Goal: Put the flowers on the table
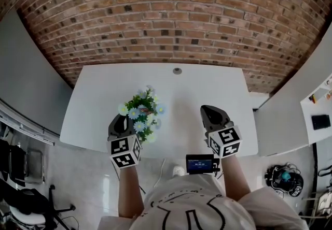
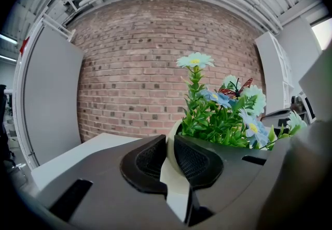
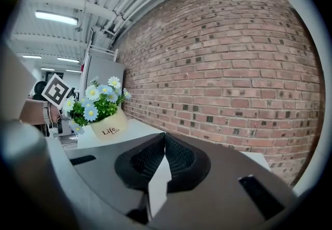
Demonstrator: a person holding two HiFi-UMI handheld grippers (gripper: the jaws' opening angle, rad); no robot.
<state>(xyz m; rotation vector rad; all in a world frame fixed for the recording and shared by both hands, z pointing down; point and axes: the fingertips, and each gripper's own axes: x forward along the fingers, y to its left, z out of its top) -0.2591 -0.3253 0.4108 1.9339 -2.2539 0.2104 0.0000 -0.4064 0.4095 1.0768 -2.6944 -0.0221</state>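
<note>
A cream pot (image 3: 110, 128) of green leaves with pale blue and white flowers (image 1: 142, 112) is over the front part of the white table (image 1: 207, 89). My left gripper (image 1: 123, 121) is shut on the pot's rim (image 2: 174, 164), which shows as a cream strip pinched between the jaws, with the flowers (image 2: 228, 115) rising just behind. I cannot tell whether the pot's base rests on the tabletop. My right gripper (image 1: 213, 115) hangs over the table's front right, apart from the pot. In the right gripper view it (image 3: 163, 159) is shut with nothing in it.
A brick wall (image 1: 166, 22) stands behind the table, with grey panels (image 1: 26, 78) on both sides. A small round cap (image 1: 177, 71) sits in the tabletop's far middle. A black office chair (image 1: 21, 203) and dark gear (image 1: 284, 180) stand on the floor beside the person.
</note>
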